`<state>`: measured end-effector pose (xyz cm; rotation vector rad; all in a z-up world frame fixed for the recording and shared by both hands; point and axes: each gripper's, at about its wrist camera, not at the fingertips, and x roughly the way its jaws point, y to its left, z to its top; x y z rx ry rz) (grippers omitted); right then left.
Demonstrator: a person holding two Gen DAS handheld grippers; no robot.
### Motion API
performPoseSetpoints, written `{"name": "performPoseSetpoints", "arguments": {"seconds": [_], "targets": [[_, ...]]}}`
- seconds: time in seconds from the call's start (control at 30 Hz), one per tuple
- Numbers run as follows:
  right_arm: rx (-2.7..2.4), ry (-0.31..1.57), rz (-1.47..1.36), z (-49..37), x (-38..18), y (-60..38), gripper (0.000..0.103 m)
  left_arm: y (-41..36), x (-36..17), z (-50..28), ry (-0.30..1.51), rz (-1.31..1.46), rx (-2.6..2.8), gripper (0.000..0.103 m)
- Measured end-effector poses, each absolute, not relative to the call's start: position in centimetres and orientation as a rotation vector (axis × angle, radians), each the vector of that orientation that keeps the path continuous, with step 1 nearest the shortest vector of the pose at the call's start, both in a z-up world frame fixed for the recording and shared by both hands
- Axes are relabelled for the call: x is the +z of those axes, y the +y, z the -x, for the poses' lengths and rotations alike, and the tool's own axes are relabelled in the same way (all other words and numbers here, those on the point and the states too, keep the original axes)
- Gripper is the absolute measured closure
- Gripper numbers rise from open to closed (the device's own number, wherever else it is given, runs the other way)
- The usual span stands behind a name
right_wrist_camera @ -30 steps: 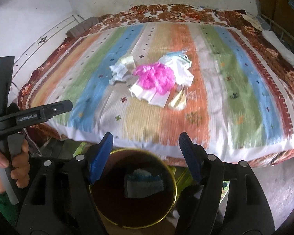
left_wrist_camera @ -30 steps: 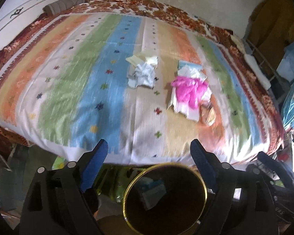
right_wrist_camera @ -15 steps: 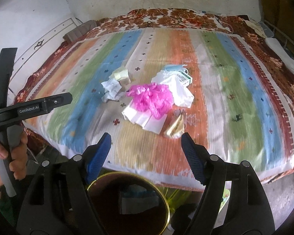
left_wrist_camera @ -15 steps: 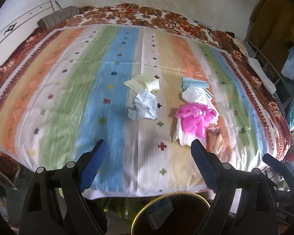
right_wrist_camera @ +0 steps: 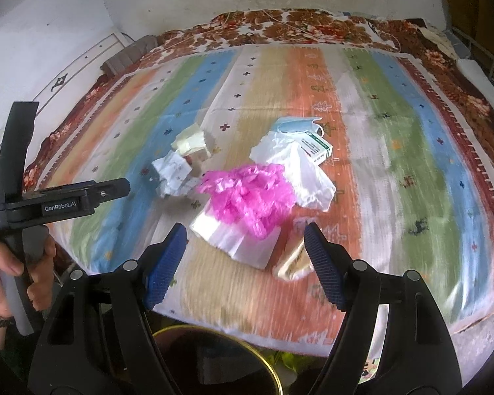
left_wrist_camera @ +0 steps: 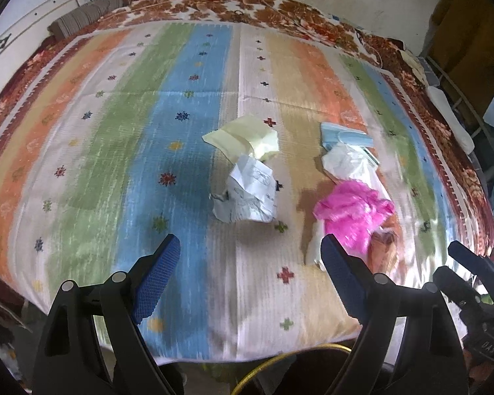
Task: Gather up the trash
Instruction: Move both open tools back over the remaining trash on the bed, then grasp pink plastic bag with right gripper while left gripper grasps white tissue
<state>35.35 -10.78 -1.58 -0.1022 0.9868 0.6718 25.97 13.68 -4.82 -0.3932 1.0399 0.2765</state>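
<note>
Trash lies in the middle of a striped bedspread (left_wrist_camera: pixel 122 125): crumpled white paper (left_wrist_camera: pixel 248 192), a pale yellow paper (left_wrist_camera: pixel 243 138), a pink plastic bag (left_wrist_camera: pixel 355 212) (right_wrist_camera: pixel 248 197), white plastic bags (right_wrist_camera: pixel 304 171), a blue face mask (right_wrist_camera: pixel 293 125), a small green-and-white box (right_wrist_camera: pixel 316 148) and a tan wrapper (right_wrist_camera: pixel 293 263). My left gripper (left_wrist_camera: pixel 248 263) is open and empty, short of the white paper. My right gripper (right_wrist_camera: pixel 243 250) is open and empty, just before the pink bag. A gold-rimmed dark bin (right_wrist_camera: pixel 214 362) stands below the bed's near edge.
A white wall and headboard (right_wrist_camera: pixel 49 65) lie to the left. A grey rolled cloth (left_wrist_camera: pixel 85 16) sits at the bed's far left corner. Shelving and clutter (left_wrist_camera: pixel 471 75) stand to the right of the bed. The left gripper's handle (right_wrist_camera: pixel 49 204) shows in the right wrist view.
Both grippers have risen from over the bin and moved forward over the bed's near edge toward the trash. The bin has slid toward the bottom of both views. Both stayed open.
</note>
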Motion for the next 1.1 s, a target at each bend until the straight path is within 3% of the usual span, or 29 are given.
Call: {"name": "performPoseSetpoints", "arguments": {"seconds": [0.57, 0.73, 0.83, 0.93, 0.97, 1.03, 1.1], "targets": [[0.675, 1.066, 0.072, -41.8, -6.0, -8.0, 0.033, 17.4, -9.7, -31.3, 1.081, 0.484, 0.238, 0.019], [0.690, 1.089, 0.080, -42.9, -6.9, -7.2, 0.042, 17.3, -10.5, -32.3, 1.099, 0.482, 0.224, 0.025], [0.703, 1.107, 0.088, -43.3, -7.6, -6.7, 0.049, 17.1, -11.0, -32.7, 1.107, 0.475, 0.210, 0.034], [0.736, 1.121, 0.090, -43.4, -8.0, -5.9, 0.061, 16.6, -11.5, -33.0, 1.121, 0.456, 0.194, 0.054], [0.744, 1.123, 0.092, -43.4, -8.1, -5.7, 0.070, 16.5, -11.5, -33.1, 1.122, 0.447, 0.188, 0.066], [0.754, 1.115, 0.106, -43.1, -8.0, -5.1, 0.073, 16.1, -11.3, -33.2, 1.120, 0.423, 0.182, 0.073], [0.760, 1.104, 0.125, -42.7, -7.7, -4.7, 0.083, 15.8, -11.0, -33.3, 1.123, 0.407, 0.185, 0.085]]}}
